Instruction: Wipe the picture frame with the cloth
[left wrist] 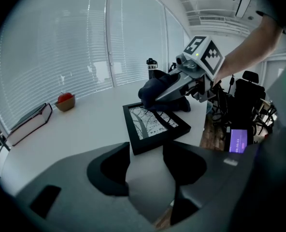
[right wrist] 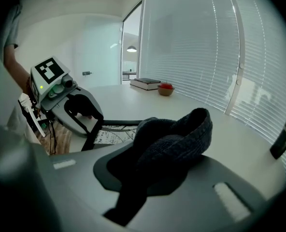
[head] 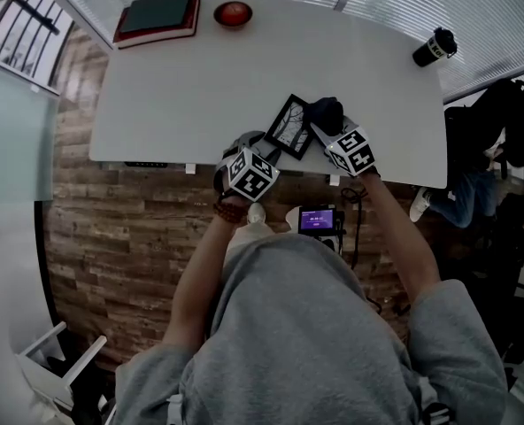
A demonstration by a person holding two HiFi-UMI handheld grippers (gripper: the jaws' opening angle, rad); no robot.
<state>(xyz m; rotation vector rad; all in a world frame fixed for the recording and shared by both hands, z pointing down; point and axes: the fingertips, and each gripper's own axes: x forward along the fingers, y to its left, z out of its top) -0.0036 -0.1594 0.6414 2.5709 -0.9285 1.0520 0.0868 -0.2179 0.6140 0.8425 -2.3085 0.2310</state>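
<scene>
Noted white table [head: 200, 87] carrying picture frame [head: 289, 127]; found frame lying flat, table's near edge just beside it. Recorded left gripper [left wrist: 147, 153] just short of the frame's near corner, jaws spread wide, only bare tabletop between them. Recorded right gripper [right wrist: 155, 170] at the frame's far side, jaws clamped on dark knitted cloth [right wrist: 177, 134]; found cloth bunched over the frame's far corner. Logged red bowl [head: 233, 12] well beyond the frame.
</scene>
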